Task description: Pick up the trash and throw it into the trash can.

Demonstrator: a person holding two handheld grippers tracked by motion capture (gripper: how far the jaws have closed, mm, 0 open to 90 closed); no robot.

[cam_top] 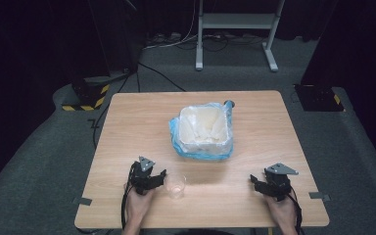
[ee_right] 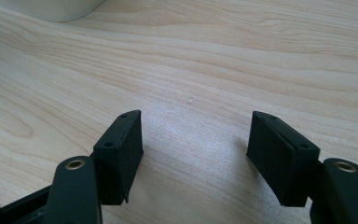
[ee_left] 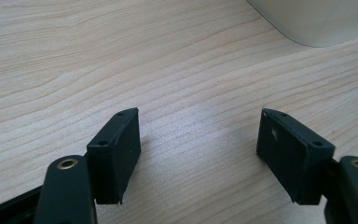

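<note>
Nothing in hand: both grippers rest low at the near edge of the surface [cam_top: 127, 127]. Left gripper [cam_top: 157, 177] has its jaws spread wide with only bare wood between them; right gripper [cam_top: 259, 182] likewise released and empty.

Thing nearest the work is the small clear cup [cam_top: 176, 186], upright, just beside the left gripper on its inner side, apart from the jaws as far as the high view lets me judge. Cup looks empty, but it is transparent and small, so not certain.

Step as I read it: approach, pre-grasp on the cup. The next move calls for the left gripper to swing toward the cup, straddle the wall, and close gently; thin clear plastic will likely flex or tip.

Around: white tub [cam_top: 203, 128] lined with a blue bag [cam_top: 176, 142] sits mid-surface, well apart from both grippers, pale contents inside. A dark knob-like item [cam_top: 229, 104] sits at its far corner. Path to the cup is unobstructed.
</note>
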